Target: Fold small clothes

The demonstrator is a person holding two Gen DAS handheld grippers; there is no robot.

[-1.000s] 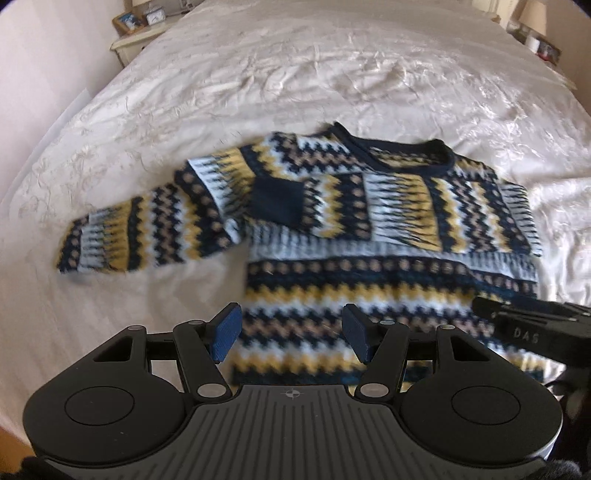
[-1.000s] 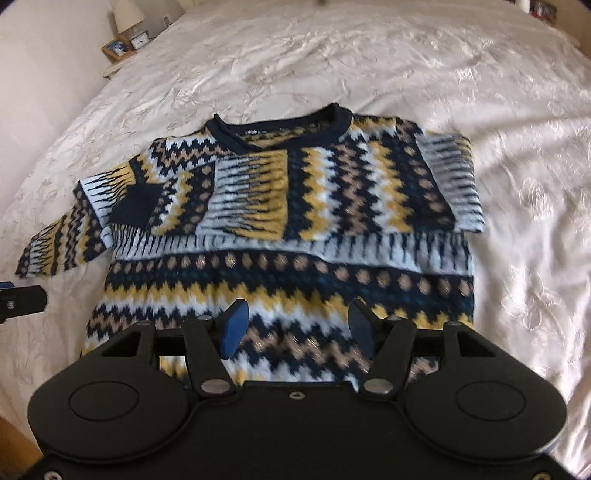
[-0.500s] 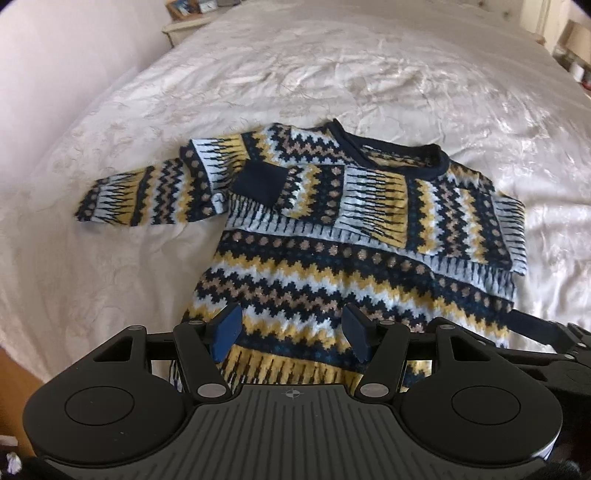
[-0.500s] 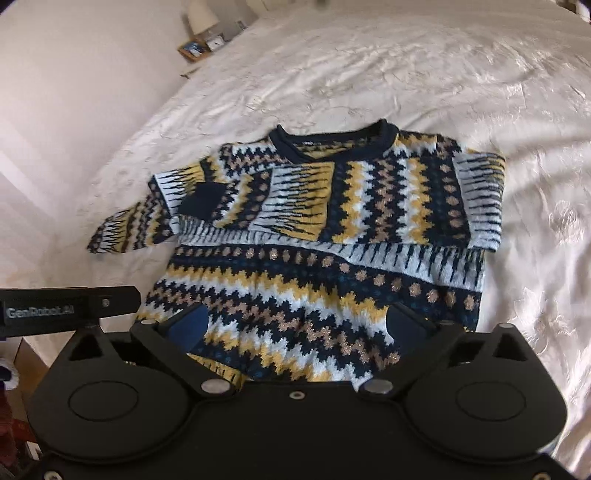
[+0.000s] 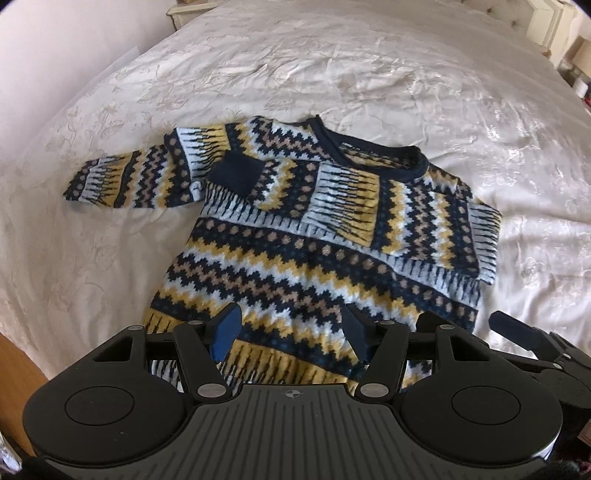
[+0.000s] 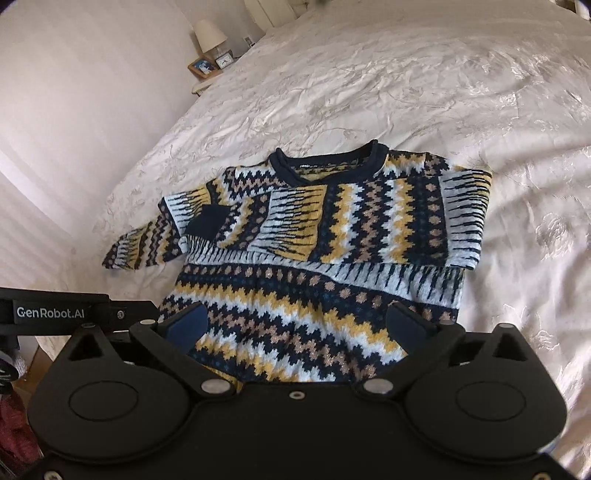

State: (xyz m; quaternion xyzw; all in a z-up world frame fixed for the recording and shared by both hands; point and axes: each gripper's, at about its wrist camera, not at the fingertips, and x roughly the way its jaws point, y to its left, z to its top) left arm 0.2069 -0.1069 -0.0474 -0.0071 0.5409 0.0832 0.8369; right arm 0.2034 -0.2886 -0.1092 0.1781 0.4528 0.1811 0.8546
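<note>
A knitted sweater [image 5: 314, 258] with navy, yellow, tan and pale blue zigzags lies flat on the bed, neckline away from me. One sleeve is folded across the chest, ending in a navy cuff [image 5: 236, 173]. The other sleeve [image 5: 122, 177] stretches out to the left. My left gripper [image 5: 291, 328] hovers over the hem, open, with nothing between its blue pads. My right gripper [image 6: 297, 323] also hangs above the sweater [image 6: 314, 295] near the hem, jaws spread very wide and empty. Each gripper shows at the other view's edge: the left gripper [image 6: 55, 314] and the right gripper [image 5: 517, 332].
The cream embroidered bedspread [image 5: 332, 74] reaches well beyond the sweater on all sides. A nightstand with a lamp [image 6: 210, 33], a clock and a picture frame stands by the wall at the far left. The bed's near-left edge drops to a wooden floor [image 5: 18, 362].
The right gripper's jaws have spread from about half open to fully wide. Both grippers have drawn back and swung, so the sweater now sits farther off and turned in both views.
</note>
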